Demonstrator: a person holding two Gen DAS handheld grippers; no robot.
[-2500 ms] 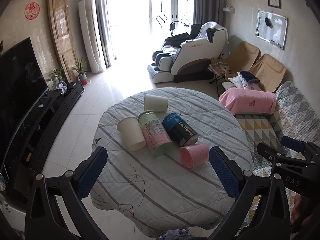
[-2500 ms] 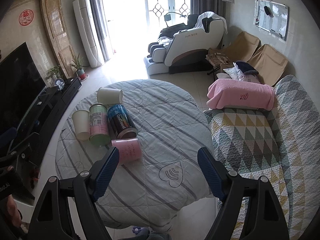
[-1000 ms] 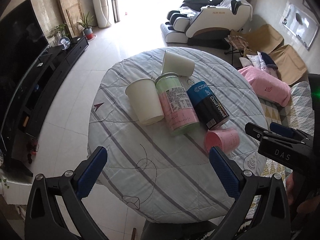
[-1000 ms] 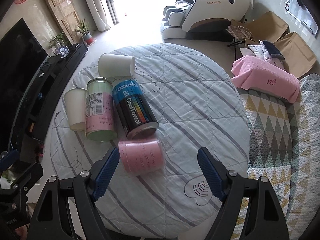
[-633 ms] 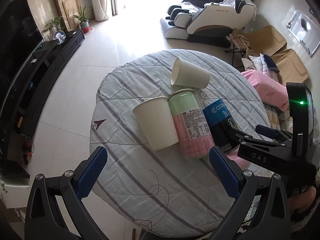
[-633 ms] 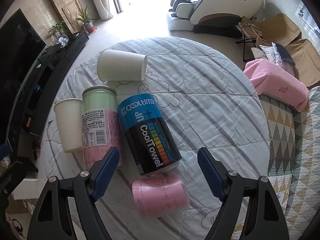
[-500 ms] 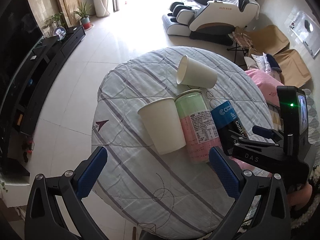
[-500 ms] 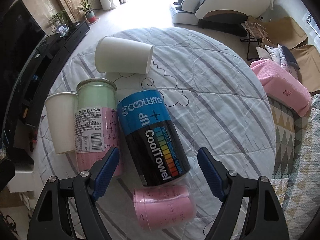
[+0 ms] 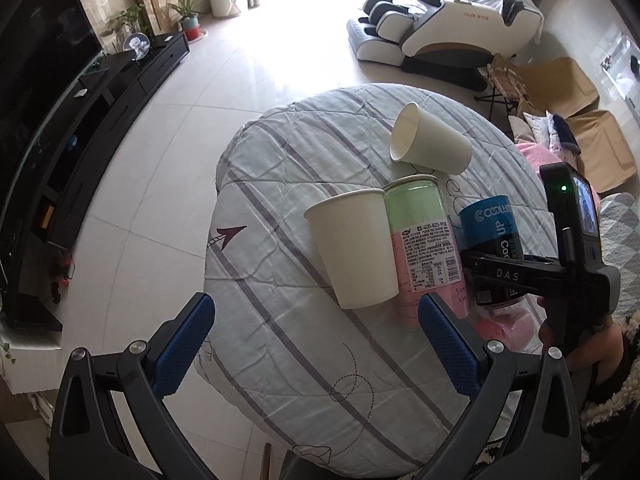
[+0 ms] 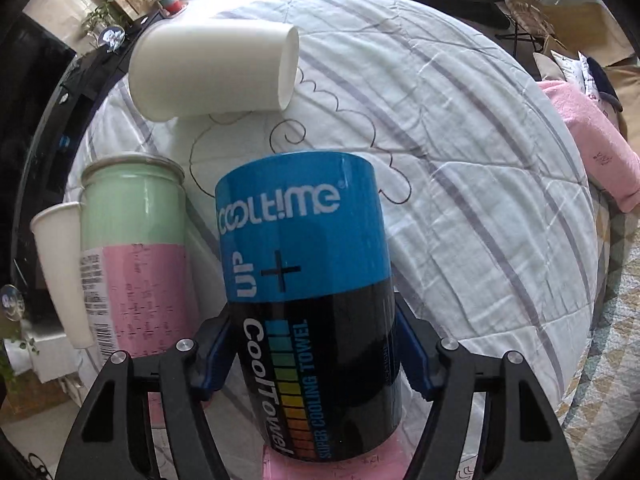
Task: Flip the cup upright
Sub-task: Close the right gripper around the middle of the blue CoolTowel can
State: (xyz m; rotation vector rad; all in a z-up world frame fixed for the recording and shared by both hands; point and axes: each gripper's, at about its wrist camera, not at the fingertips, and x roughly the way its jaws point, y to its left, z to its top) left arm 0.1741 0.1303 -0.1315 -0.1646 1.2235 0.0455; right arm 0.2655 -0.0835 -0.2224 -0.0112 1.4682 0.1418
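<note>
A blue and black can [image 10: 308,300] marked CoolTowel lies on its side on the round table [image 10: 460,160]. My right gripper [image 10: 312,354] has closed around its black end, a pad on each side. The can also shows in the left wrist view [image 9: 490,232], behind the right gripper's body. A green and pink can [image 10: 132,248] lies beside it, a white paper cup [image 10: 60,272] left of that. Another white cup [image 10: 212,74] lies on its side farther back. A pink cup [image 10: 332,466] lies under the can's near end. My left gripper [image 9: 316,352] is open and empty above the table's near edge.
A striped quilted cloth covers the table [image 9: 280,184]. A black TV cabinet [image 9: 80,120] runs along the left. A pink towel [image 10: 592,136] lies on the sofa to the right. A massage chair [image 9: 452,48] stands at the back.
My right gripper moved forward and down and closed its jaws around the blue and black can. My left gripper shifted left and nearer the table, still open.
</note>
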